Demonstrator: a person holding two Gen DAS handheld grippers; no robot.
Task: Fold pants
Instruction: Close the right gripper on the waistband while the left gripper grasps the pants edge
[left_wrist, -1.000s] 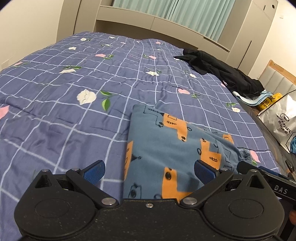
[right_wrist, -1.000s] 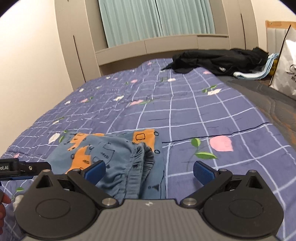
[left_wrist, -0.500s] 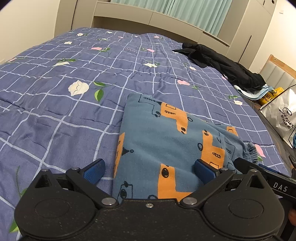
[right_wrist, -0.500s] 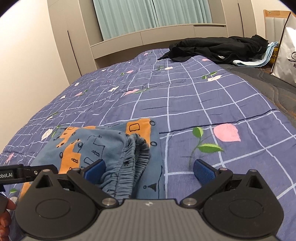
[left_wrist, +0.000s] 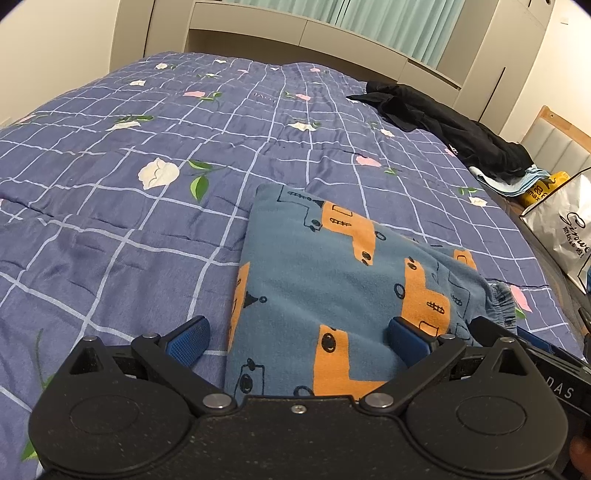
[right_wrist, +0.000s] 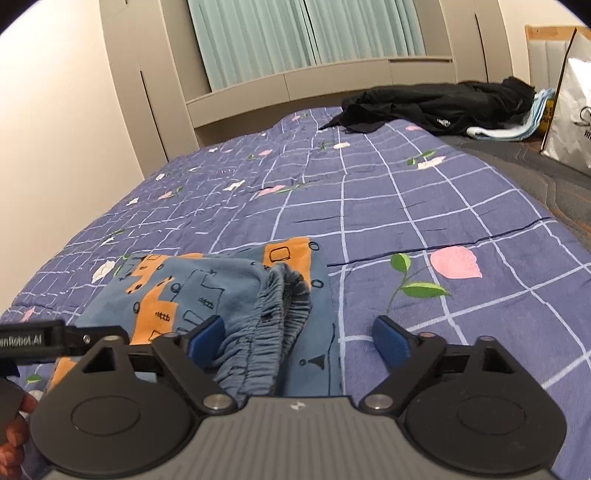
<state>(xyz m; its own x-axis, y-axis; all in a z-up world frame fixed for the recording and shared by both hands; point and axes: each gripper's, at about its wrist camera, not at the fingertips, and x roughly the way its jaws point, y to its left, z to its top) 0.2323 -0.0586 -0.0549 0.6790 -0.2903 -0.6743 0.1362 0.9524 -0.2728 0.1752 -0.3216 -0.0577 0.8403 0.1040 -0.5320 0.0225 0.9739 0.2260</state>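
The pants (left_wrist: 332, 295) are blue with orange shapes and lie folded in a compact rectangle on the bed. Their gathered elastic waistband (right_wrist: 273, 332) shows in the right wrist view, on the right side of the fold. My left gripper (left_wrist: 297, 338) is open over the near edge of the pants, holding nothing. My right gripper (right_wrist: 299, 334) is open over the waistband end, holding nothing. Each gripper's body shows at the edge of the other's view.
The bed has a purple checked quilt (left_wrist: 147, 229) with flowers. A black garment (left_wrist: 443, 129) lies at the far right of the bed beside light blue cloth (left_wrist: 517, 182). A white bag (left_wrist: 565, 229) stands right of the bed. A headboard shelf (right_wrist: 295, 85) lies beyond.
Both grippers stay open and shift slightly around the folded pants. The pants lie still in the same folded shape.
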